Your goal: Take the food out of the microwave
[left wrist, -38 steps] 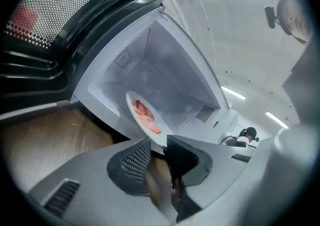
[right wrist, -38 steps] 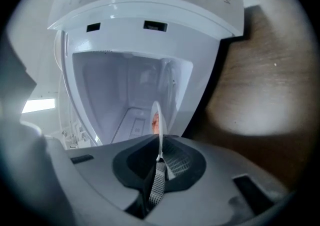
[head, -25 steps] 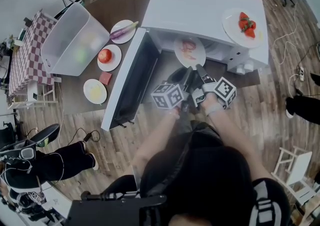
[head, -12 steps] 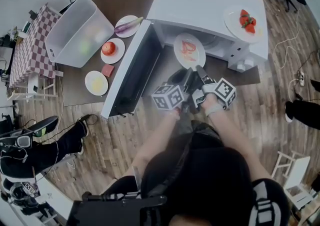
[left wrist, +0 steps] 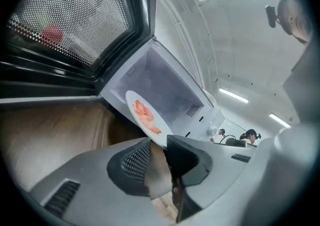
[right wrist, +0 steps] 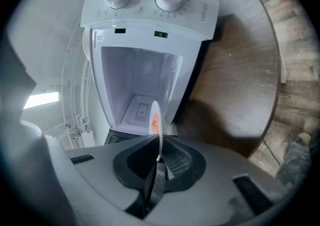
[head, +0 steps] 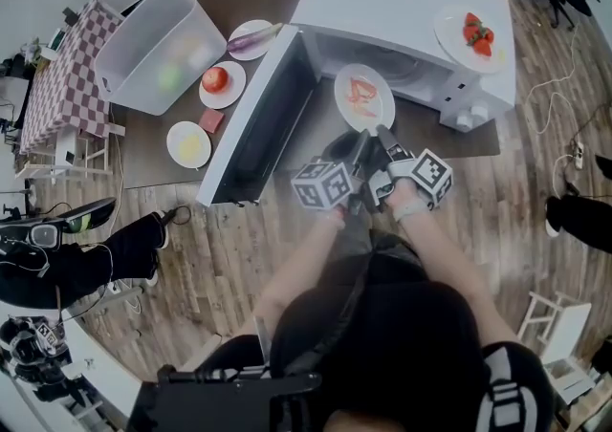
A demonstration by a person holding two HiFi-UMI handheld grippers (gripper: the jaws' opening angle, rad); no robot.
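Observation:
A white plate [head: 363, 97] of orange-red food hangs in front of the mouth of the white microwave [head: 402, 10], whose door [head: 256, 124] is swung open to the left. My left gripper [head: 360, 141] is shut on the plate's near rim, and my right gripper [head: 382, 136] is shut on the same rim beside it. In the left gripper view the plate [left wrist: 145, 116] tilts up before the empty cavity [left wrist: 167, 85], its rim pinched in my left gripper [left wrist: 163, 144]. In the right gripper view the plate [right wrist: 156, 117] shows edge-on, clamped in my right gripper [right wrist: 159, 159].
A plate of strawberries [head: 475, 35] sits on top of the microwave. Left of the door are a clear bin [head: 158, 48], plates with a tomato [head: 220, 81], a purple vegetable [head: 253, 38] and something yellow [head: 189, 143], and a pink cube [head: 211, 120]. A person's legs [head: 86, 258] lie at lower left.
Both grippers have drawn back from the microwave with the plate in them, so the plate now stands further out of the cavity. The grip on the rim has not changed.

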